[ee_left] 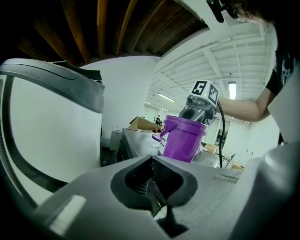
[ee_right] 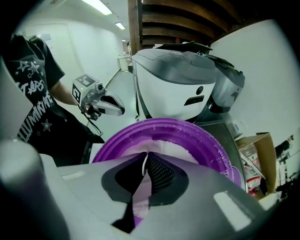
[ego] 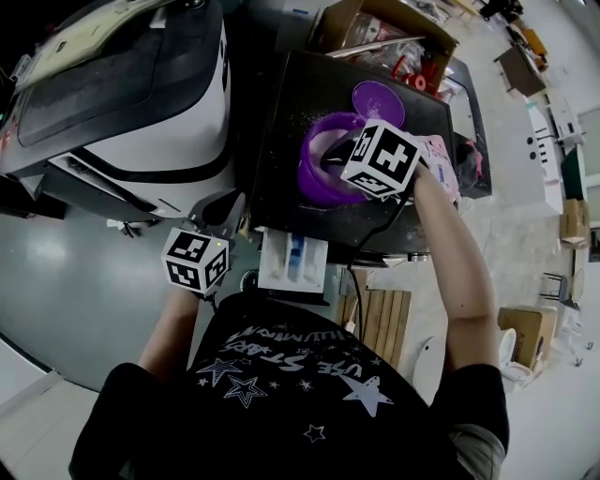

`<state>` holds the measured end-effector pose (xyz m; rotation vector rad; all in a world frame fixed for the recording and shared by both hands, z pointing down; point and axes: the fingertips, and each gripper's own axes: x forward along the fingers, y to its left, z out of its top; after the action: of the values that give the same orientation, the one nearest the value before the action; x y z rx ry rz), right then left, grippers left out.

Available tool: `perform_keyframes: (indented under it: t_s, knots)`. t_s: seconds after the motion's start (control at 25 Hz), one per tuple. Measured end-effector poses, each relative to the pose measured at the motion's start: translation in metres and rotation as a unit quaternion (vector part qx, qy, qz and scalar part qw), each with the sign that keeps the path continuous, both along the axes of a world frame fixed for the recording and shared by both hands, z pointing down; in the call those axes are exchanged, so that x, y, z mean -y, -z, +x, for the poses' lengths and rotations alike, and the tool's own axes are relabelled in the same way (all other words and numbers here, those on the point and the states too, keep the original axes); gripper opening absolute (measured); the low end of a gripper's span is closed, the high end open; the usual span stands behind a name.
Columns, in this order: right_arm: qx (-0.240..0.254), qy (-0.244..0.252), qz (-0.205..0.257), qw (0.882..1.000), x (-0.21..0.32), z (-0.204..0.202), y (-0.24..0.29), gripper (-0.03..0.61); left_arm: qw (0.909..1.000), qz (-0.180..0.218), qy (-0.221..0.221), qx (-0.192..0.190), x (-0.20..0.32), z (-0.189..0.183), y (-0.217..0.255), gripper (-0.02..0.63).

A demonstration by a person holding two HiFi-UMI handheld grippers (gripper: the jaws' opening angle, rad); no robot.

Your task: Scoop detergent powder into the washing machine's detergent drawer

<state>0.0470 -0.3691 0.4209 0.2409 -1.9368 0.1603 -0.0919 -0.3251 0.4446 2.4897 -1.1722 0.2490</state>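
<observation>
A purple bucket (ego: 317, 178) of white powder (ee_right: 180, 146) stands on the black table (ego: 281, 187). My right gripper (ego: 337, 161) reaches down into it, with its jaws shut on a thin white handle (ee_right: 145, 161); whatever the handle carries is hidden under the jaws. The white detergent drawer (ego: 293, 261) is pulled out below the table's near edge. To its left my left gripper (ego: 221, 212) hangs in the air, shut and holding nothing, beside the white washing machine (ego: 122, 94). From the left gripper view the bucket (ee_left: 183, 139) and the right gripper (ee_left: 198, 108) lie straight ahead.
The bucket's purple lid (ego: 379, 101) lies behind it on the table. A pink bag (ego: 442, 161) sits at the table's right, an open cardboard box (ego: 375, 28) behind. A slatted wooden stand (ego: 380, 323) is on the floor by my right arm.
</observation>
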Motion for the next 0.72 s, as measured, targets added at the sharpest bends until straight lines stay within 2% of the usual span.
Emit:
perform_keyframes:
  t_s: [0.28, 0.6, 0.72]
  knots:
    - [0.000, 0.003, -0.082, 0.997, -0.008, 0.005, 0.005, 0.038, 1.0000, -0.002, 0.000, 0.003, -0.009, -0.001, 0.000, 0.002]
    - [0.007, -0.036, -0.114, 0.993, -0.010, 0.001, 0.007, 0.040, 1.0000, -0.006, -0.002, 0.007, -0.018, -0.004, -0.001, 0.002]
    - [0.018, -0.054, -0.139, 0.989, -0.012, 0.001, 0.010, 0.040, 0.9999, -0.005, -0.006, 0.007, -0.021, -0.002, -0.001, 0.001]
